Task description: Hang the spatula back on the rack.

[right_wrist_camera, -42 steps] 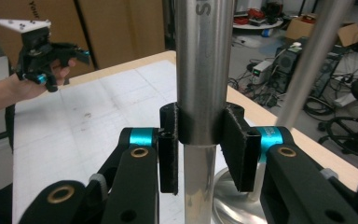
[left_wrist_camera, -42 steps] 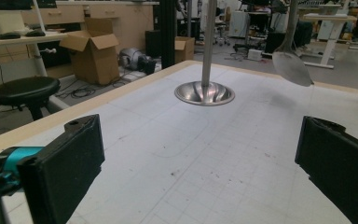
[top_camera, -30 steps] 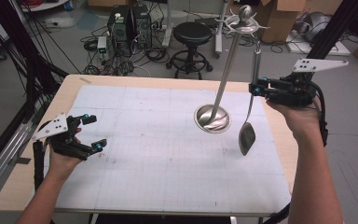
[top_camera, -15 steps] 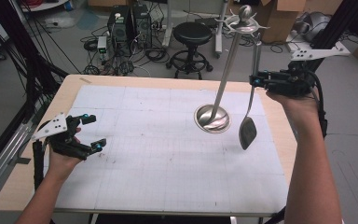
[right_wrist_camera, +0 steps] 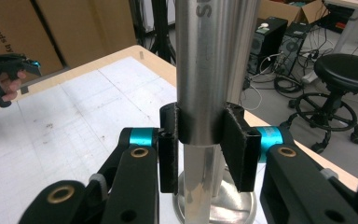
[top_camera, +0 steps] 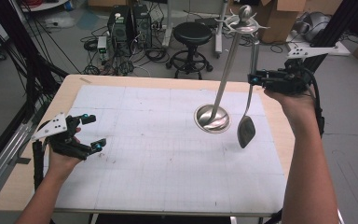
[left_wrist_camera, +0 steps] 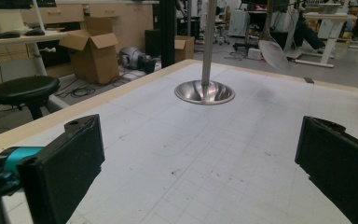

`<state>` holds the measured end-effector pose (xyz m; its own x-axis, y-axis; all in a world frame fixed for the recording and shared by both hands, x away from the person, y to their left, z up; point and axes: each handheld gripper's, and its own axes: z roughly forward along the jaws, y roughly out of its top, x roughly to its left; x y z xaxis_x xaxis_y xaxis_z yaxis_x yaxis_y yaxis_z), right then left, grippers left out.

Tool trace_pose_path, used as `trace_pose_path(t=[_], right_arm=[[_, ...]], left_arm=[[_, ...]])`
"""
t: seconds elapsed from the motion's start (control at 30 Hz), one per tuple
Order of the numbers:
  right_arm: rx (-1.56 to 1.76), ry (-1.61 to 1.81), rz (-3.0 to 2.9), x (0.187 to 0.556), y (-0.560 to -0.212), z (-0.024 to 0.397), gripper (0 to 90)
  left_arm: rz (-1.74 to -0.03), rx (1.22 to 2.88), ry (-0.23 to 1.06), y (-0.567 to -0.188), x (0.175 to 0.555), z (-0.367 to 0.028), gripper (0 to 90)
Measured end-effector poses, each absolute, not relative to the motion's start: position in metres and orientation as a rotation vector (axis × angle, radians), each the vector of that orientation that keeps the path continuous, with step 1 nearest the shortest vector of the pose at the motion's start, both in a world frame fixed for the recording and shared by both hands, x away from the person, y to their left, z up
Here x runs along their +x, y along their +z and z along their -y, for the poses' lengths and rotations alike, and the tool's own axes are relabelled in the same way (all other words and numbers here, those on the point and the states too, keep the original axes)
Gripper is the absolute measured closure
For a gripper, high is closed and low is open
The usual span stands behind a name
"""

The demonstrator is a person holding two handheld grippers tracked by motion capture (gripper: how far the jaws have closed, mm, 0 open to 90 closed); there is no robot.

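One polished steel ladle (top_camera: 246,126) hangs from the right gripper (top_camera: 254,78).

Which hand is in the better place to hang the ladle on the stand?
The right. The right gripper is shut on the ladle handle, raised beside the stand near its top hooks. The left gripper rests open, holding nothing, at the table's opposite side.

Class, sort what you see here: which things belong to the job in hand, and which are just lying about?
In the job:
- right gripper, shut on the spoon
- spoon, hanging by its handle
- metal stand with hooks on top

Lying about:
- left gripper, open, idle
- stool
- cardboard boxes
- computer towers
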<state>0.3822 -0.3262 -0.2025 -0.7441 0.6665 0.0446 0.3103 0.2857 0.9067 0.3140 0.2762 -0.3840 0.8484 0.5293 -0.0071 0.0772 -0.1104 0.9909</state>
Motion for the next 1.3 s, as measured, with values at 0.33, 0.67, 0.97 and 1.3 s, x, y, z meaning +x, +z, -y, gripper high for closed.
trace_pose_path(t=[0.33,0.67,0.97,1.3], right_arm=[[0.892,1.436,-2.222,0.388,-0.204,0.323,69.3],[0.921,1.446,-2.209,0.393,-0.209,0.326,69.2],[0.934,1.47,-2.206,0.398,-0.214,0.327,69.2],[0.95,1.491,-2.206,0.405,-0.218,0.325,68.8]], left_arm=[[-0.482,1.648,0.406,-0.384,0.314,-0.277,1.7],[-0.48,1.654,0.406,-0.384,0.314,-0.276,1.7],[-0.48,1.657,0.402,-0.385,0.314,-0.276,1.7],[-0.482,1.666,0.402,-0.385,0.315,-0.276,1.7]])
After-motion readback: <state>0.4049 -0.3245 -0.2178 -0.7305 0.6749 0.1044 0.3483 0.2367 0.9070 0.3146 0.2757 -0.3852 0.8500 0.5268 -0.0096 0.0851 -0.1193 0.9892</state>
